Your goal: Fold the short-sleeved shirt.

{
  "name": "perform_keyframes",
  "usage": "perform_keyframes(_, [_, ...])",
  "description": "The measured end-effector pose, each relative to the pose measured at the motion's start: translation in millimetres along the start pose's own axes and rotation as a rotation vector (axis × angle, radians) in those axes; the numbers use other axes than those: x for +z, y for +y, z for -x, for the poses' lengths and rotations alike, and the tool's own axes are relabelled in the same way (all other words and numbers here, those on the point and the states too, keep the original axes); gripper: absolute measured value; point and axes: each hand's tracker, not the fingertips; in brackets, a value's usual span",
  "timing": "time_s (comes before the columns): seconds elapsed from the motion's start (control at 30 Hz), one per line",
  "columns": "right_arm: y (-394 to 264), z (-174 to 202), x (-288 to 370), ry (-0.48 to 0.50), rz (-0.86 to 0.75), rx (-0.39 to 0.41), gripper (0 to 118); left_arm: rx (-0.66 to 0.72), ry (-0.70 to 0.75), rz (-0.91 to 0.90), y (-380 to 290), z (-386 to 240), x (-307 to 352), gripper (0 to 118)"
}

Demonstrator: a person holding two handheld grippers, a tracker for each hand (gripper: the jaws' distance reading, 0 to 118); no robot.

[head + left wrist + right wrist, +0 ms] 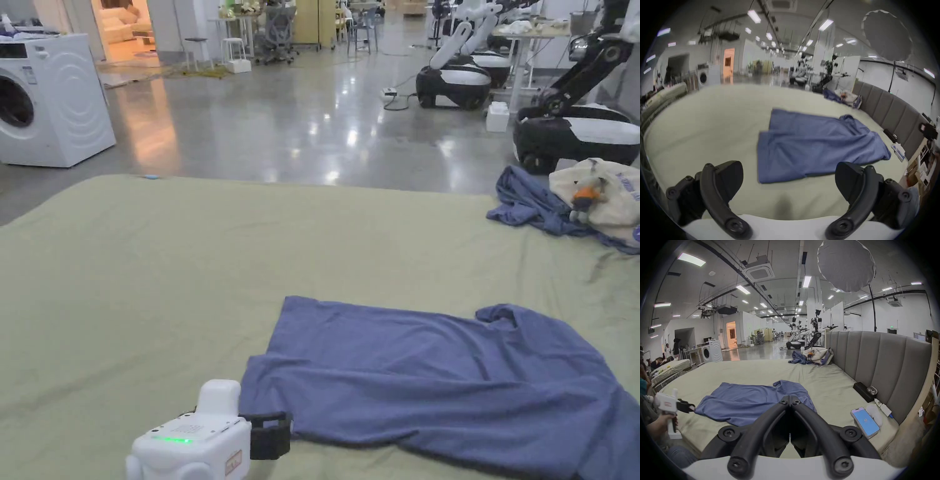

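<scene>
While over bed (125, 262): both grippers hold nothing
Left gripper (789, 180): jaws wide apart, shirt (810, 146) ahead
Right gripper (790, 400): jaws closed together, empty

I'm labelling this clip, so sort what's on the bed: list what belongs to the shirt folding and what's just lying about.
For the job:
- blue shirt, spread on the bed sheet
- left gripper, jaws open
- right gripper, jaws together

Lying about:
- heap of clothes with a cloth bag
- phone
- black case
</scene>
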Motion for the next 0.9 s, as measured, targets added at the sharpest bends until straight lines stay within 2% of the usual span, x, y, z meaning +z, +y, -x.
perform_keyframes(0.03, [-1.6,-1.0,0.0,0.000,0.004,0.004,2,-0.024,0.067,0.057,4.4,0.9,-10.3,118])
perform_keyframes(0.07, [-2.6,-2.1,-1.1,-0.001,0.019,0.007,2,-0.033,0.066,0.094,7.1,1.5,-21.8,118])
perform_keyframes(0.13, [-7.1,-5.3,-2.0,-0.001,0.033,0.003,2,-0.026,0.085,0.171,9.9,-8.2,-29.2,106])
perform_keyframes(0.17, [-9.1,-4.3,-2.8,-0.001,0.045,0.008,2,-0.048,0.098,0.155,12.2,-13.0,-28.4,92])
perform_keyframes(0.2, [-11.6,-5.5,-4.8,-0.006,0.060,0.010,2,-0.043,0.108,0.104,12.3,-15.4,-20.9,58])
perform_keyframes(0.23, [-14.0,-7.6,-7.5,-0.006,0.078,0.006,2,-0.057,0.093,0.056,11.2,-14.4,-11.1,10])
perform_keyframes(0.27, [-17.7,-10.0,-13.0,-0.004,0.116,-0.006,2,-0.065,0.077,0.042,12.0,-15.3,-7.8,7])
perform_keyframes(0.3, [-21.4,-12.5,-20.3,0.006,0.166,-0.008,12,-0.068,0.059,0.038,12.7,-18.7,-7.3,8])
perform_keyframes(0.33, [-25.9,-16.6,-30.3,0.021,0.227,-0.005,52,-0.075,0.072,0.057,18.2,-21.5,-10.5,7])
perform_keyframes(0.37, [-32.9,-22.2,-43.4,0.027,0.294,-0.015,117,-0.077,0.042,0.081,16.7,-14.7,-8.9,7])
perform_keyframes(0.43, [-54.4,-36.7,-76.1,0.007,0.468,-0.042,113,-0.068,0.054,0.052,17.6,-11.3,-2.2,8])
perform_keyframes(0.47, [-63.7,-42.5,-80.0,0.007,0.381,-0.036,113,-0.047,0.036,0.039,19.8,-7.1,0.2,8])
perform_keyframes(0.57, [-91.7,-51.3,-127.1,-0.048,0.512,0.098,112,-0.031,0.019,0.023,24.3,-6.3,-1.5,8])
perform_keyframes(0.63, [-105.6,-59.7,-148.5,0.009,0.556,0.062,109,-0.043,0.019,0.031,26.0,-8.1,-4.0,8])
perform_keyframes(0.67, [-106.7,-61.8,-154.6,0.020,0.565,0.054,97,-0.046,0.019,0.034,25.2,-9.0,-3.1,8])
perform_keyframes(0.7, [-104.5,-63.8,-158.1,0.016,0.557,0.050,74,-0.045,0.018,0.037,25.1,-8.8,-4.0,8])
perform_keyframes(0.73, [-107.3,-67.8,-161.6,0.030,0.555,0.029,35,-0.041,0.016,0.039,24.7,-8.3,-5.9,8])
perform_keyframes(0.77, [-110.7,-71.1,-163.8,0.078,0.559,-0.012,6,-0.034,0.013,0.048,23.5,-6.0,-7.0,8])
perform_keyframes(0.9, [-107.8,-74.7,-154.1,0.067,0.528,0.002,6,-0.045,0.011,0.049,25.2,1.4,-7.7,8])
